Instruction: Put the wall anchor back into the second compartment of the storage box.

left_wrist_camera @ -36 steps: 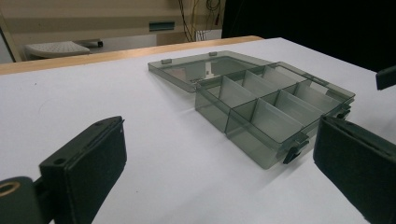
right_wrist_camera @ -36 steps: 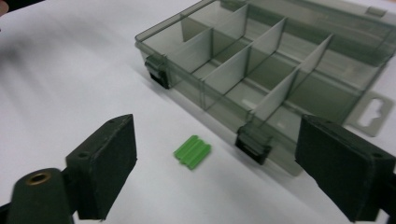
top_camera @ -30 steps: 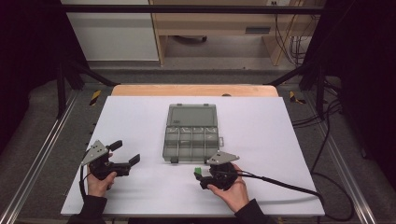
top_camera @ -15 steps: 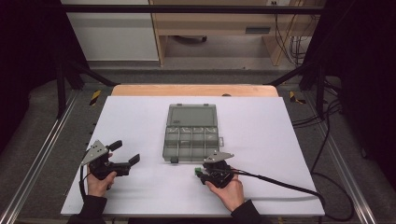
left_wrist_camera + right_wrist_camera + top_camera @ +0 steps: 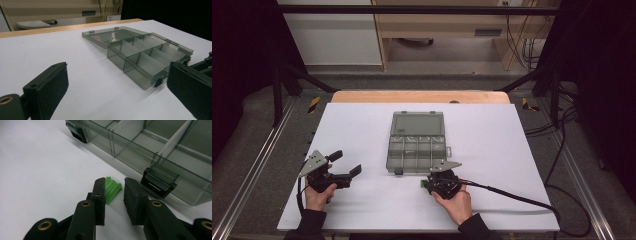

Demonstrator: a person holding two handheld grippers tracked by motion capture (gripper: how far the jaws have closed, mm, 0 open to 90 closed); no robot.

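A clear grey compartment box (image 5: 417,150) lies open mid-table, its lid (image 5: 418,122) folded flat on the far side; its divided cells (image 5: 150,57) look empty. A small green ribbed piece (image 5: 112,188) lies on the white sheet just in front of the box's front wall (image 5: 150,147) and near a latch (image 5: 158,181). My right gripper (image 5: 115,182) straddles the piece: its jaws have just been closing, the left pad touches the green piece (image 5: 424,185), and a gap remains at the right pad. My left gripper (image 5: 347,163) rests open at the near left, with nothing between its fingers (image 5: 50,85).
The white sheet (image 5: 362,125) covers the table, with a wooden edge (image 5: 422,96) at the back. The right gripper's cable (image 5: 512,197) trails across the near right. Metal frame rails (image 5: 257,165) run along both sides, and shelving stands behind.
The right gripper has shifted slightly left toward the box's front and its jaws have narrowed around the green piece. The left gripper has stayed put.
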